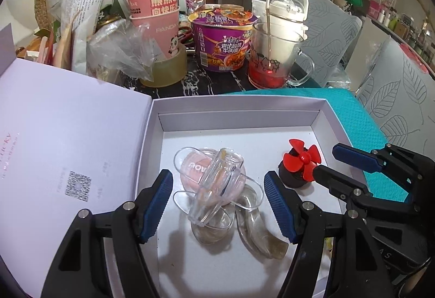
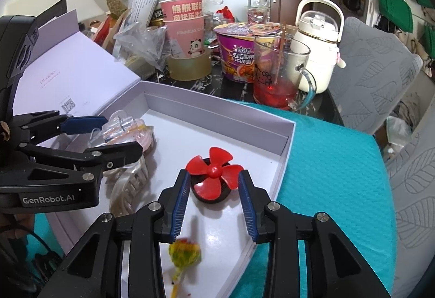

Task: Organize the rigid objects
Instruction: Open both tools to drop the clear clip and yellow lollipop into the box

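Note:
A white open box (image 1: 239,110) (image 2: 282,151) lies on a teal mat. In it lie a pile of clear plastic hair clips (image 1: 217,189) (image 2: 122,129) over a pink round case (image 1: 195,170), a small black fan with red blades (image 1: 300,162) (image 2: 213,175), and a wrapped lollipop (image 2: 185,251). My left gripper (image 1: 218,183) is open, its fingers on either side of the clip pile. My right gripper (image 2: 213,183) is open around the fan; it also shows in the left wrist view (image 1: 326,162). The left gripper shows in the right wrist view (image 2: 119,134).
The box lid (image 1: 68,148) stands open at the left. Behind the box are a tape roll (image 1: 168,69), pink paper cups (image 1: 157,23), a purple noodle bowl (image 1: 223,39), a glass mug with red liquid (image 1: 272,58), a white kettle (image 1: 288,15) and plastic bags (image 1: 117,47). Grey leaf-print cushions (image 1: 394,96) lie at the right.

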`<state>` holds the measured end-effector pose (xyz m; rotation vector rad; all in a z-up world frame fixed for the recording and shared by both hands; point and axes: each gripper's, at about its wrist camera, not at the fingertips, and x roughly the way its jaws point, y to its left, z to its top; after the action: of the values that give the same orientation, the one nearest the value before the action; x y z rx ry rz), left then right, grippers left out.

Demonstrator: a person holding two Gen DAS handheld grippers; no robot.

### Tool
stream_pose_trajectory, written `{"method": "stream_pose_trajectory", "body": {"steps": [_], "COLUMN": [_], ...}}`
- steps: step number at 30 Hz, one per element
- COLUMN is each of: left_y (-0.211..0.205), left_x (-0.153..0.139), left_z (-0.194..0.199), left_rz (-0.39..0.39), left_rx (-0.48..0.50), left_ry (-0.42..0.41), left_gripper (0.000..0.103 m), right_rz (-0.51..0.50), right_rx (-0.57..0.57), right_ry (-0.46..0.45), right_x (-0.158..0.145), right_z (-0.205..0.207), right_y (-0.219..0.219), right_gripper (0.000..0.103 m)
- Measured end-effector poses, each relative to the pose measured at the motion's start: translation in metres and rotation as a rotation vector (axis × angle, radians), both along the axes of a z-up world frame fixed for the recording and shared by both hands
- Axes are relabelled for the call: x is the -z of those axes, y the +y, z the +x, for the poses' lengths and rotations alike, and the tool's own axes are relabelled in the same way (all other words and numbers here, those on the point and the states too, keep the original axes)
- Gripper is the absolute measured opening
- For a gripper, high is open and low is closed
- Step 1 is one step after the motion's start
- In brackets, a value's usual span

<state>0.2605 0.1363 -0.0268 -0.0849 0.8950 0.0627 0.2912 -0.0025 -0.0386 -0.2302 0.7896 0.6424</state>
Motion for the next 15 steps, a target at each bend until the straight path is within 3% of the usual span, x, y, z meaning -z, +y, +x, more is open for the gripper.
{"method": "stream_pose_trajectory", "body": {"steps": [5,9,15], "left_y": [0.004,0.010,0.010], "left_x": [-0.006,-0.007,-0.019], "left_z": [-0.001,-0.001,-0.010], "left_rz": [0.004,-0.041,-0.024], "left_rx": [-0.014,-0.027,-0.047], "left_ry": [0.008,0.028,0.003], "left_gripper": [0.069,0.069,0.069], "right_rz": [0.004,0.002,-0.035], "right_rx": [0.008,0.020,0.030], "right_ry": [-0.012,-0.014,-0.019], "right_x": [-0.007,-0.013,-0.023], "right_z": [-0.002,-0.002,-0.007], "right_y": [-0.003,-0.007,-0.009], "right_gripper": [0.036,0.036,0.036]}}
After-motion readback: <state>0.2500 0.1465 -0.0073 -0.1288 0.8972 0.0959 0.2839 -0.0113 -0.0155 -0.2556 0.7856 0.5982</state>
